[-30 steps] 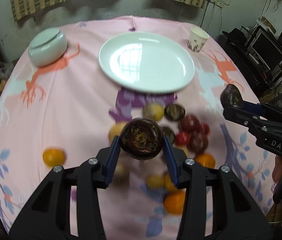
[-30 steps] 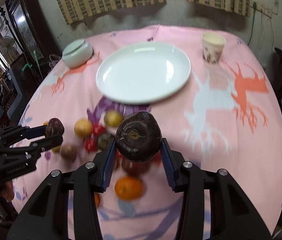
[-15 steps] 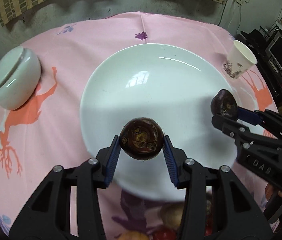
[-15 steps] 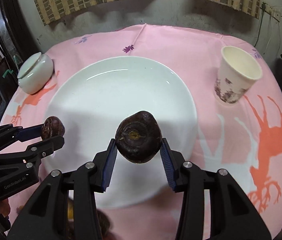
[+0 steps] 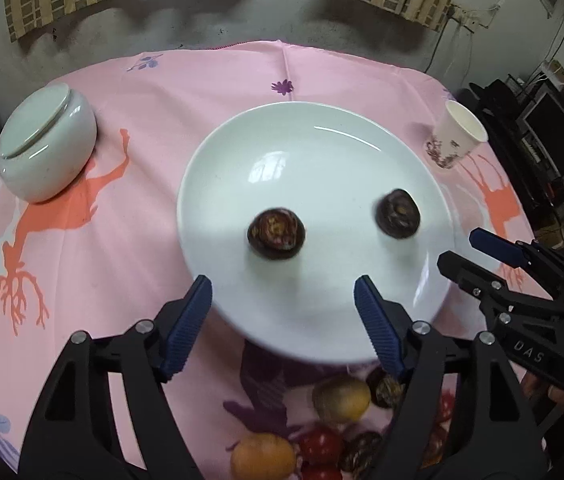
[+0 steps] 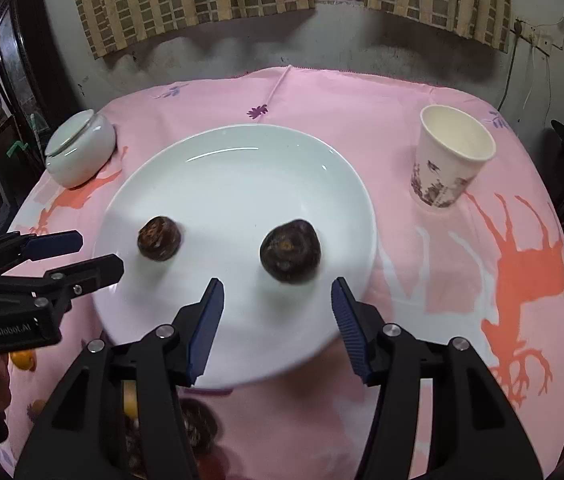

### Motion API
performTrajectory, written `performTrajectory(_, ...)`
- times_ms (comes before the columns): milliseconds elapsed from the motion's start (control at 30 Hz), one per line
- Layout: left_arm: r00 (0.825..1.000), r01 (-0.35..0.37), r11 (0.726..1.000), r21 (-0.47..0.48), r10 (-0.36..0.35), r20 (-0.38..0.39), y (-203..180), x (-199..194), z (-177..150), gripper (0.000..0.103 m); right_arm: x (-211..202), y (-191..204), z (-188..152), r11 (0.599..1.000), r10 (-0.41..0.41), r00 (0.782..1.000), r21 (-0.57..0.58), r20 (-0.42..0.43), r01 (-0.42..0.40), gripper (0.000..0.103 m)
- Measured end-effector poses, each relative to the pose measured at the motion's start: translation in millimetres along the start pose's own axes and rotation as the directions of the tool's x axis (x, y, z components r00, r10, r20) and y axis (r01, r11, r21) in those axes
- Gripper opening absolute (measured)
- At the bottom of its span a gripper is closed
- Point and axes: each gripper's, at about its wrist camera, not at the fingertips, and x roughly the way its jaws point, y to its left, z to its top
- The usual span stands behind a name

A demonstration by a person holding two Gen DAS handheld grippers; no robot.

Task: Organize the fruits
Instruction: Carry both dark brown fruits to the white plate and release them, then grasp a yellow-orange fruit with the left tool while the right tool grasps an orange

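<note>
Now two dark, wrinkled fruits (image 5: pixel 276 233) (image 5: pixel 398 213) lie on the plate (image 5: pixel 322 128); both grippers (image 5: pixel 284 304) (image 6: pixel 277 300), marked "DAS" and "GenRobot.AI", have just opened, empty.

Two fruits (image 5: pixel 276 233) on plate (image 5: pixel 322 140)

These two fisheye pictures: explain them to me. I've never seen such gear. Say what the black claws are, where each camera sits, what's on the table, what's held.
No robot: a person holds a two-finger tool in each hand, with a camera on each looking along its fingers. One view is from the left tool, the other from the right tool. On the pink cloth lie a white plate, a paper cup, a lidded bowl and loose fruit. Both tools have just opened; nothing is held. Two dark fruits lie on the plate.
</note>
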Motion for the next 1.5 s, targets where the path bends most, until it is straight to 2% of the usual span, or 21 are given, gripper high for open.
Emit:
performTrajectory(33, 1.000, 0.000, 1.000, 0.008, 0.001, -0.008, 2.0, -7.2, -10.4, 0.076, -12.0, -0.9, -10.8, 1.000, 0.002, 1.000, 0.000, 0.009, -0.002, 0.069)
performTrajectory(67, 1.000, -0.008, 1.000, 0.010, 0.008, -0.017, 5.2, -13.9, -20.3, 0.076, -22.1, -1.6, -21.2, 1.000, -0.001, 1.000, 0.002, 0.016, 0.001, 0.071)
performTrajectory(167, 0.998, -0.026, 0.999, -0.031, 0.024, -0.054, 19.4, -34.6, -56.1, 0.082, -49.4, -4.8, -56.9, 1.000, 0.002, 1.000, 0.017, 0.013, -0.002, 0.071)
performTrajectory(333, 0.990, -0.027, 0.990, -0.139, 0.007, -0.143, 37.6, -57.5, -122.1, 0.083, -75.7, -4.3, -110.9, 0.995, -0.006, 0.999, 0.099, -0.053, 0.011, 0.071)
performTrajectory(433, 0.987, -0.066, 0.981, -0.183, 0.037, -0.158, 43.0, -66.7, -153.3, 0.083, -82.8, 4.1, -133.4, 0.995, -0.004, 0.995, 0.100, -0.098, 0.014, 0.071)
performTrajectory(567, 0.981, -0.079, 0.970, -0.228, 0.035, -0.191, 49.0, -73.0, -181.6, 0.083, -94.5, 15.2, -151.5, 0.987, 0.051, 0.991, 0.159, -0.123, -0.031, 0.071)
performTrajectory(700, 0.978, -0.106, 0.967, -0.234, 0.059, -0.200, 55.8, -82.7, -199.4, 0.083, -103.1, 23.8, -164.3, 0.974, 0.116, 0.982, 0.212, -0.148, -0.083, 0.071)
performTrajectory(967, 0.972, -0.165, 0.961, -0.223, 0.120, -0.203, 77.6, -95.3, -215.7, 0.083, -110.5, 36.5, -193.9, 0.972, 0.153, 0.971, 0.206, -0.186, -0.113, 0.071)
performTrajectory(1167, 0.968, -0.172, 0.954, -0.244, 0.118, -0.221, 88.6, -93.0, -218.2, 0.083, -109.9, 58.5, -209.4, 0.979, 0.172, 0.960, 0.144, -0.219, -0.143, 0.071)
performTrajectory(1267, 0.970, -0.160, 0.957, -0.241, 0.107, -0.220, 87.8, -92.4, -217.8, 0.083, -109.4, 75.7, -211.3, 0.986, 0.161, 0.962, 0.072, -0.219, -0.149, 0.071)
performTrajectory(1400, 0.970, -0.151, 0.961, -0.233, 0.099, -0.223, 86.7, -91.5, -219.2, 0.083, -99.5, 102.2, -211.1, 0.982, 0.181, 0.952, -0.005, -0.247, -0.188, 0.071)
performTrajectory(1500, 0.969, -0.149, 0.957, -0.251, 0.090, -0.231, 88.5, -89.0, -221.3, 0.083, -84.7, 123.6, -210.3, 0.973, 0.198, 0.936, -0.056, -0.292, -0.224, 0.064)
